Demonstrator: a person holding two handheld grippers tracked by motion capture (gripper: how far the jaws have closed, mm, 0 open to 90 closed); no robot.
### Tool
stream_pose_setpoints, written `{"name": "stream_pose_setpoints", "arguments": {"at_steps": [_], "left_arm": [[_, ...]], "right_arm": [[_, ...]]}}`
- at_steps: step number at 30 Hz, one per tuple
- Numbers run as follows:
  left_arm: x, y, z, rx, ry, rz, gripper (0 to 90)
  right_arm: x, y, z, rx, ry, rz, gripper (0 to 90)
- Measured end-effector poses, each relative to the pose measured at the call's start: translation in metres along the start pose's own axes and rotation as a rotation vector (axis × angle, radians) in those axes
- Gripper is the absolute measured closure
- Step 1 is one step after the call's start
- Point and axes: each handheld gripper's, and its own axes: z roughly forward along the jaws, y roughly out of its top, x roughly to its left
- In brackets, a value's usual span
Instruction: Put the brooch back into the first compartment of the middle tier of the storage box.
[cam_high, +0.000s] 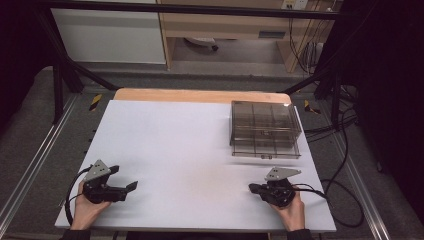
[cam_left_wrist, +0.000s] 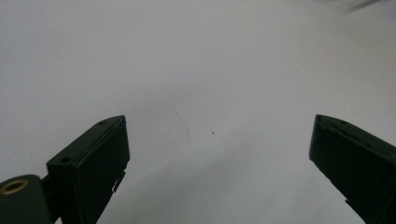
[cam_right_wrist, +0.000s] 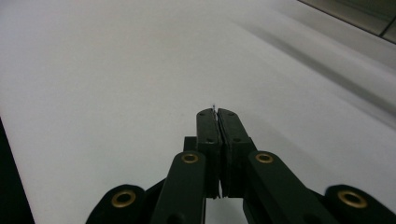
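Right gripper (cam_right_wrist: 216, 112): its two black jaws come up from the bottom and are pressed tight together, with nothing between them.
Gold rings: round gold rings sit on the black arms.
Table (cam_right_wrist: 107, 70): plain white, under and ahead of the jaws.
Far top corner: a dark, blurry edge, too unclear to name.

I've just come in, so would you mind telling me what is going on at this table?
A person holds a gripper in each hand over a white table, and neither is handling anything. The left gripper sits near the left corner with its fingers wide open. The right gripper, near the right corner, has its fingers shut on nothing. A clear compartment box stands untouched at the far right, lid closed.
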Motion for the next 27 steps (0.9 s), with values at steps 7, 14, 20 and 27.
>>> {"name": "stream_pose_setpoints", "arguments": {"at_steps": [7,14,20,27], "left_arm": [[0.0,0.0,0.0,0.001,0.0,0.001,4.9],[0.0,0.0,0.0,0.003,0.0,0.002,4.9],[0.0,0.0,0.001,0.004,0.0,0.001,4.9],[0.0,0.0,0.001,0.006,0.001,0.001,4.9]], "right_arm": [[-0.001,0.001,-0.004,-0.012,-0.006,0.008,88.5],[-0.003,0.002,-0.008,-0.022,-0.012,0.019,88.5],[-0.004,0.004,-0.011,-0.028,-0.016,0.027,88.4],[-0.006,0.006,-0.015,-0.035,-0.028,0.037,88.5]]}}
